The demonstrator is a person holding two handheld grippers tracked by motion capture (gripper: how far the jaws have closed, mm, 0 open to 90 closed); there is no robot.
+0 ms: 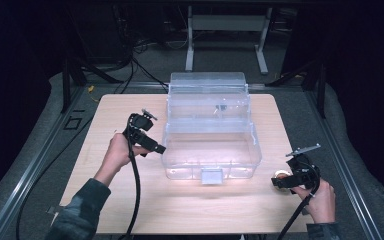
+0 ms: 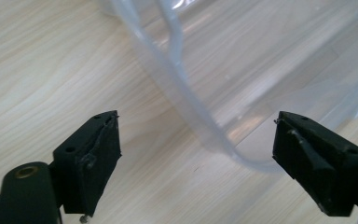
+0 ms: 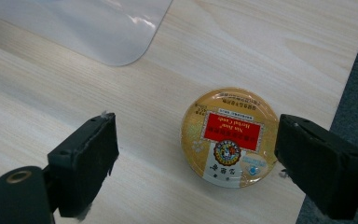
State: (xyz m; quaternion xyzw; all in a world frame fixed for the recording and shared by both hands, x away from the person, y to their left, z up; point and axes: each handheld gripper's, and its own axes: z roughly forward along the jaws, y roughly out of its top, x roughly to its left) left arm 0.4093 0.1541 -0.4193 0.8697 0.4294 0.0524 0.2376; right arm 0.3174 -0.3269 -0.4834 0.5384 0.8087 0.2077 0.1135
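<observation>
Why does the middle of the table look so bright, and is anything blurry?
High view: glare whitens the clear box front, while the room around is dark. Left gripper view: the box wall is soft, hazy. Right gripper view: the gold tin is sharp.

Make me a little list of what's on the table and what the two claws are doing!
table: light wooden top
big thing: clear plastic box in the middle, lid up at the back
small thing: round gold tin with a red label, lying flat near the table's right edge
left claw: open, next to the box's left wall, nothing in it
right claw: open, above the tin, not squeezing it
hands: one holding each claw
</observation>
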